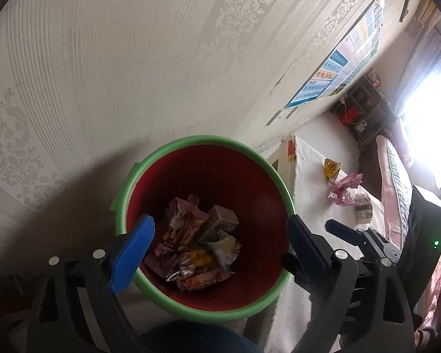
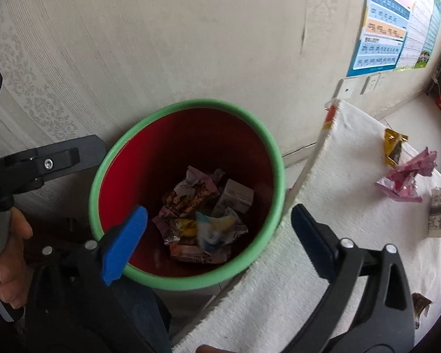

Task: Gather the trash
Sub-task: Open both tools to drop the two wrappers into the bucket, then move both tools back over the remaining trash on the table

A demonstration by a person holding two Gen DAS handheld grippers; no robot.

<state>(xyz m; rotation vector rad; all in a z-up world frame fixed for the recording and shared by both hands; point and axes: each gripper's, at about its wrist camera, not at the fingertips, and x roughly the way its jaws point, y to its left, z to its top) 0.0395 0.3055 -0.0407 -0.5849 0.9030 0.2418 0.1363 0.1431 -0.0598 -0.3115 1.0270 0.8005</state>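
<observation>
A red bin with a green rim (image 1: 203,140) (image 2: 191,103) stands by the wall and holds several crumpled wrappers (image 1: 188,229) (image 2: 188,197) and a small carton (image 1: 220,220) (image 2: 235,195). My left gripper (image 1: 220,226) hangs open over the bin, nothing between its blue pads. My right gripper (image 2: 219,214) is open above the same bin, also with nothing in it. A pale blue and yellow wrapper (image 2: 217,229) on top of the pile looks blurred. On the white-clothed table (image 2: 338,176) lie a yellow wrapper (image 2: 394,147) (image 1: 331,168), a pink wrapper (image 2: 405,179) (image 1: 344,189) and a small carton (image 2: 439,211) (image 1: 363,211).
A patterned wall runs behind the bin, with a poster (image 2: 382,29) and wall sockets (image 2: 348,88). A dark wrapper (image 2: 420,303) lies near the table's right edge. A hand (image 2: 11,264) holds the left gripper's handle. A shelf (image 1: 364,103) and bright window sit far right.
</observation>
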